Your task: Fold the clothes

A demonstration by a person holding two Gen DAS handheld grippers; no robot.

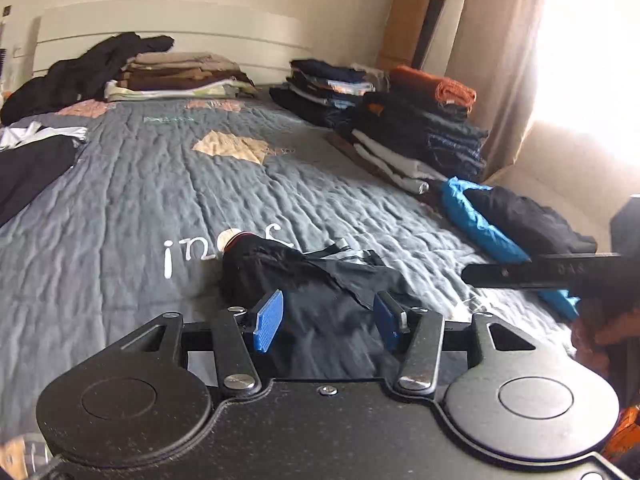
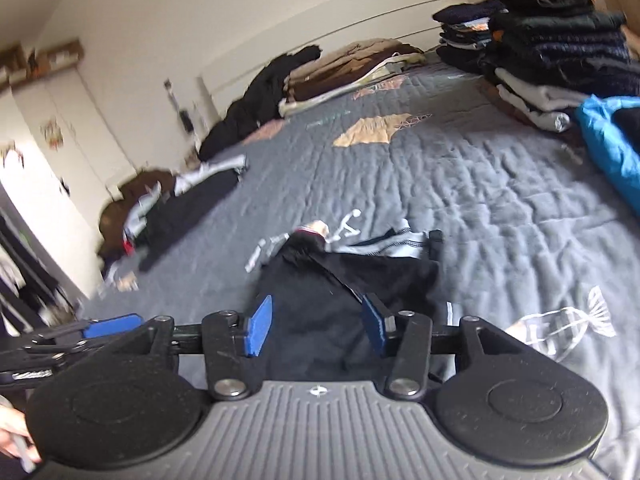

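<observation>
Left gripper hovers low over the grey quilt, blue fingers apart, nothing between them, with the black garment crumpled just ahead at lower centre. Right gripper is spread wide too, empty, above that same black garment. Folded stacks sit upper right.

Left gripper: blue pads spread apart, nothing between them, poised above a crumpled black garment. The garment lies on a grey quilted bed. Beyond the garment, toward the headboard: folded stacks of clothes. Right of the garment: a blue and black bundle, with the other gripper's arm in front of it.
</observation>
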